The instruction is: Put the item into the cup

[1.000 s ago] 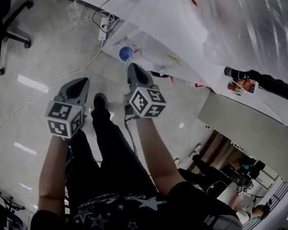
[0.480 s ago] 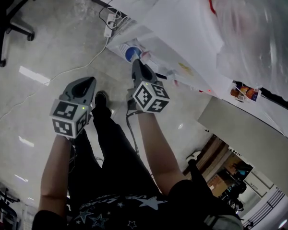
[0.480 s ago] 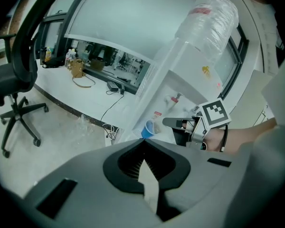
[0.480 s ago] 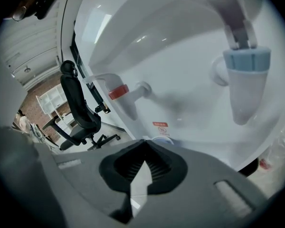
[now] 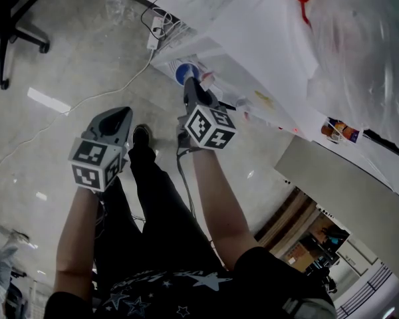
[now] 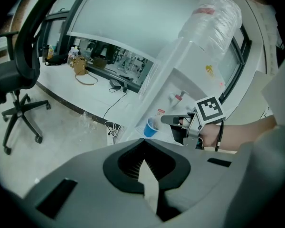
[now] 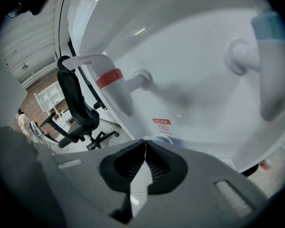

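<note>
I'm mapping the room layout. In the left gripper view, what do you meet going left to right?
Black office chair → white cables on the floor → blue cup → right gripper → the person's forearm.

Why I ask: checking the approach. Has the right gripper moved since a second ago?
Yes. The right gripper has advanced toward the cup; its tip now overlaps the cup in the head view.
</note>
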`<action>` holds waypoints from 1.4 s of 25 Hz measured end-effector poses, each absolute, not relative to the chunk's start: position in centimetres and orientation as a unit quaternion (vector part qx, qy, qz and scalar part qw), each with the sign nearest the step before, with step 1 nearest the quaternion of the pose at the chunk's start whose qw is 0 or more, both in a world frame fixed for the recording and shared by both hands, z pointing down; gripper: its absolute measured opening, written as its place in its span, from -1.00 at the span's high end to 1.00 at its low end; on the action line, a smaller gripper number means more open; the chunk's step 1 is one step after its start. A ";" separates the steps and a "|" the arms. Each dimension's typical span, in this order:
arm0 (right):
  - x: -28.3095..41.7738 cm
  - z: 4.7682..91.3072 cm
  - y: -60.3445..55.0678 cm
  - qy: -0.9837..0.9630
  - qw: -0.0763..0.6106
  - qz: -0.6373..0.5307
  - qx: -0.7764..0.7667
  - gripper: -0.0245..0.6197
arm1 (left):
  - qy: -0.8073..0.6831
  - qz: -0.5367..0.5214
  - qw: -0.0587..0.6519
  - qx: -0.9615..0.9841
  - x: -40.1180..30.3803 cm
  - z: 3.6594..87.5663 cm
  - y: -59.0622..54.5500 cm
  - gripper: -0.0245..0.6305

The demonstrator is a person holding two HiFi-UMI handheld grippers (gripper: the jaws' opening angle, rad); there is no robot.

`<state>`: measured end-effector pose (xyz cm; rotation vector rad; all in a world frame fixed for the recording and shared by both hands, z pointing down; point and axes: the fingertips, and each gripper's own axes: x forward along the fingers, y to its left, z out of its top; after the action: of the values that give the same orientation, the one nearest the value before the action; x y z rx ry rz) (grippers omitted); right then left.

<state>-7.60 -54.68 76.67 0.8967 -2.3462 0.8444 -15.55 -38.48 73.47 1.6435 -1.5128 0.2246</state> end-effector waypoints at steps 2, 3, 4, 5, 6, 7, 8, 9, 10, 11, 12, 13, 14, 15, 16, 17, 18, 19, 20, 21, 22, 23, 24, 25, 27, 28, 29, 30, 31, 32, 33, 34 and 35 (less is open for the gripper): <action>-7.6 76.9 -54.7 -0.856 0.248 0.311 0.330 0.90 | -0.606 0.091 0.434 0.660 -15.6 73.5 -38.4 0.91; -7.6 77.1 -54.7 -0.854 0.250 0.314 0.331 0.83 | -0.606 0.092 0.434 0.660 -15.7 73.5 -38.4 0.91; -7.6 77.2 -54.7 -0.852 0.251 0.318 0.331 0.67 | -0.605 0.092 0.434 0.661 -15.7 73.5 -38.4 0.91; -7.5 77.2 -54.7 -0.851 0.250 0.322 0.332 0.67 | -0.605 0.092 0.434 0.661 -15.8 73.5 -38.4 0.91; -7.5 77.2 -54.6 -0.850 0.249 0.324 0.333 0.67 | -0.605 0.093 0.434 0.662 -15.8 73.4 -38.4 0.91; -7.5 77.2 -54.6 -0.850 0.248 0.324 0.334 0.67 | -0.604 0.093 0.433 0.662 -15.8 73.4 -38.3 0.91; -7.5 77.1 -54.6 -0.849 0.247 0.324 0.336 0.67 | -0.604 0.094 0.433 0.663 -15.8 73.3 -38.2 0.91; -7.4 77.1 -54.5 -0.849 0.246 0.325 0.337 0.67 | -0.603 0.095 0.433 0.663 -15.8 73.3 -38.1 0.91; -7.4 77.0 -54.5 -0.848 0.246 0.325 0.339 0.67 | -0.602 0.096 0.433 0.664 -15.9 73.2 -38.0 0.91; -7.3 76.9 -54.4 -0.847 0.245 0.326 0.341 0.67 | -0.602 0.096 0.433 0.664 -15.9 73.2 -38.0 0.91; -7.3 76.8 -54.3 -0.847 0.244 0.326 0.342 0.67 | -0.602 0.097 0.433 0.664 -15.9 73.1 -37.9 0.91; -7.2 76.7 -54.2 -0.847 0.243 0.326 0.343 0.67 | -0.602 0.098 0.432 0.664 -15.9 73.0 -37.9 0.91; -7.2 76.5 -54.1 -0.847 0.241 0.326 0.344 0.67 | -0.602 0.098 0.432 0.665 -15.9 72.9 -37.8 0.91; -7.0 76.3 -54.0 -0.846 0.240 0.327 0.345 0.67 | -0.601 0.098 0.432 0.665 -15.9 72.8 -37.8 0.91; -6.9 76.1 -53.8 -0.846 0.238 0.328 0.346 0.67 | -0.600 0.096 0.432 0.666 -15.8 72.6 -37.7 0.91; -6.8 75.9 -53.6 -0.846 0.237 0.329 0.346 0.67 | -0.599 0.095 0.432 0.668 -15.7 72.4 -37.6 0.91; -6.6 75.7 -53.3 -0.846 0.235 0.331 0.346 0.67 | -0.597 0.094 0.433 0.669 -15.6 72.2 -37.6 0.91; -6.5 75.4 -53.0 -0.845 0.234 0.334 0.346 0.67 | -0.596 0.094 0.432 0.670 -15.5 72.0 -37.5 0.91; -6.4 75.2 -52.6 -0.844 0.233 0.337 0.346 0.67 | -0.595 0.094 0.431 0.671 -15.5 71.7 -37.4 0.91; -6.3 74.9 -52.3 -0.842 0.232 0.340 0.348 0.67 | -0.595 0.094 0.430 0.672 -15.4 71.3 -37.3 0.91; -6.1 74.6 -52.1 -0.841 0.230 0.343 0.350 0.67 | -0.595 0.093 0.429 0.673 -15.4 70.9 -37.2 0.91; -5.8 74.3 -51.8 -0.839 0.229 0.345 0.352 0.67 | -0.595 0.091 0.429 0.674 -15.3 70.5 -37.0 0.91; -5.7 73.8 -51.5 -0.838 0.228 0.347 0.354 0.67 | -0.594 0.089 0.429 0.674 -15.2 70.0 -36.7 0.91; -5.5 73.3 -51.2 -0.838 0.226 0.348 0.356 0.67 | -0.594 0.088 0.428 0.675 -15.2 69.5 -36.4 0.91; -5.6 72.1 -50.6 -0.839 0.220 0.349 0.355 0.67 | -0.593 0.086 0.425 0.679 -15.2 68.5 -35.8 0.91; -5.7 71.5 -50.3 -0.841 0.216 0.348 0.353 0.67 | -0.591 0.086 0.423 0.681 -15.2 68.0 -35.5 0.91; -5.8 70.8 -49.9 -0.843 0.214 0.346 0.351 0.67 | -0.590 0.087 0.421 0.684 -15.2 67.5 -35.3 0.91; -5.9 70.2 -49.6 -0.846 0.212 0.342 0.350 0.68 | -0.588 0.087 0.419 0.686 -15.1 67.1 -35.0 0.91; -5.9 69.6 -49.3 -0.849 0.210 0.337 0.349 0.68 | -0.587 0.088 0.417 0.688 -15.1 66.7 -34.8 0.91; -5.8 69.0 -49.0 -0.850 0.206 0.335 0.350 0.68 | -0.586 0.086 0.415 0.691 -15.1 66.2 -34.5 0.91; -5.7 68.4 -48.7 -0.851 0.202 0.334 0.352 0.69 | -0.585 0.083 0.414 0.692 -15.1 65.7 -34.3 0.91; -5.6 67.8 -48.3 -0.850 0.198 0.336 0.354 0.70 | -0.584 0.080 0.413 0.694 -15.0 65.1 -34.0 0.91; -5.4 67.2 -47.8 -0.850 0.193 0.338 0.356 0.70 | -0.583 0.078 0.411 0.697 -15.0 64.5 -33.7 0.91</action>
<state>-5.35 -47.76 67.19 0.9979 -2.3835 0.9473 -14.96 -33.69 64.53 1.7532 -1.4669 0.1956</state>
